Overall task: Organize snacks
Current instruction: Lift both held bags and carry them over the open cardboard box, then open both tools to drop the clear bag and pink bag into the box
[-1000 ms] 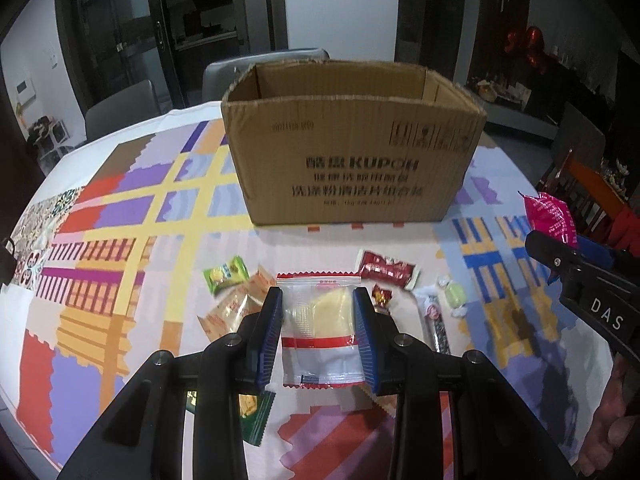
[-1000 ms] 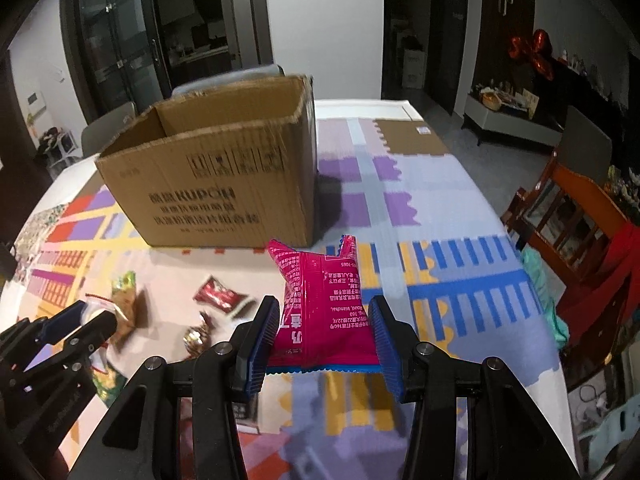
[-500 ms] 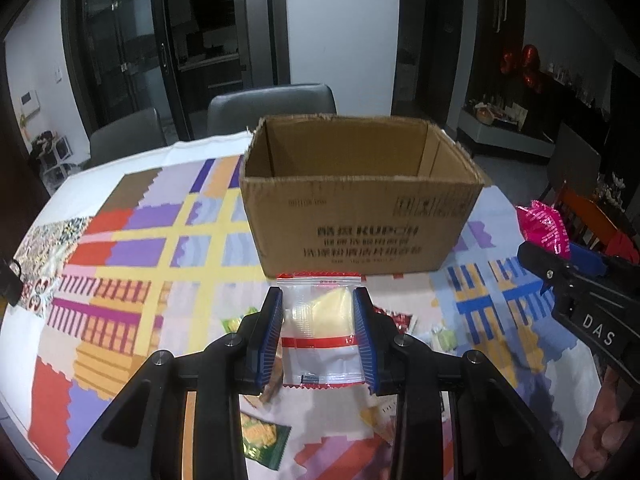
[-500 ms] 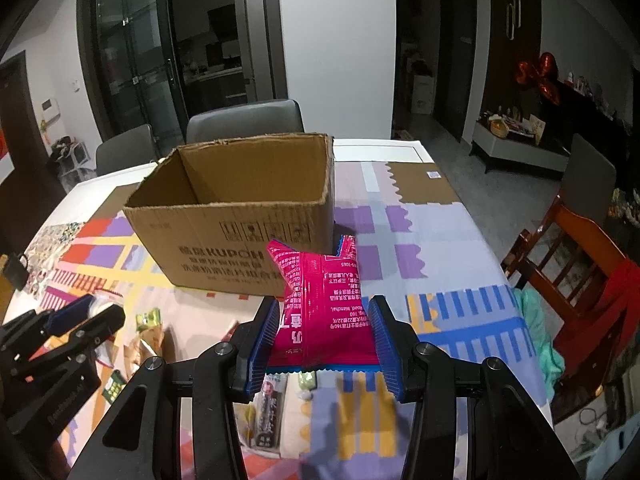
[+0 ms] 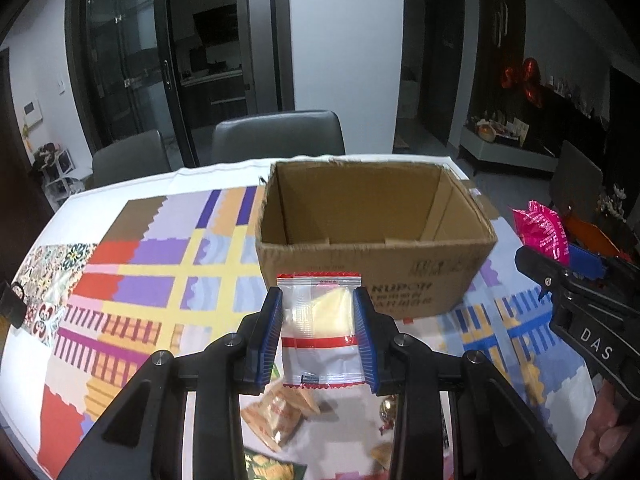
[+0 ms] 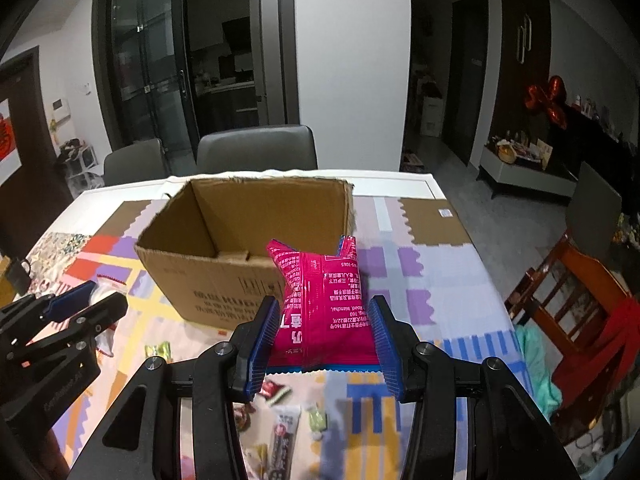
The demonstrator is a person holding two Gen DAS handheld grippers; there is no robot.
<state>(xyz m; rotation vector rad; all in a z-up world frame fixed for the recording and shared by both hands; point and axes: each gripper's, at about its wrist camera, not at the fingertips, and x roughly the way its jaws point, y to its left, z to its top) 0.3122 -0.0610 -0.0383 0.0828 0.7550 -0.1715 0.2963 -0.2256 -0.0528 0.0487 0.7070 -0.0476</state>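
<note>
My left gripper [image 5: 318,334] is shut on a clear snack packet [image 5: 320,332] with a red stripe and a pale wafer inside. It hangs in the air just in front of the open cardboard box [image 5: 372,240]. My right gripper [image 6: 324,334] is shut on a pink snack bag [image 6: 324,300], also held up before the cardboard box [image 6: 224,264], near its right corner. In the left wrist view the right gripper [image 5: 560,252] shows at the right edge with the pink bag [image 5: 542,230]. Seen from the right wrist, the left gripper [image 6: 86,300] is at the left.
Several small snacks lie on the patterned tablecloth [image 5: 140,264] below the grippers, among them an orange packet [image 5: 276,412] and a green candy [image 6: 318,418]. Grey chairs [image 5: 276,136] stand behind the table. A wooden chair [image 6: 568,304] with red cloth is at the right.
Both grippers have risen with their packets and moved toward the box. The box's inside now shows, and the loose snacks have dropped to the bottom of both views.
</note>
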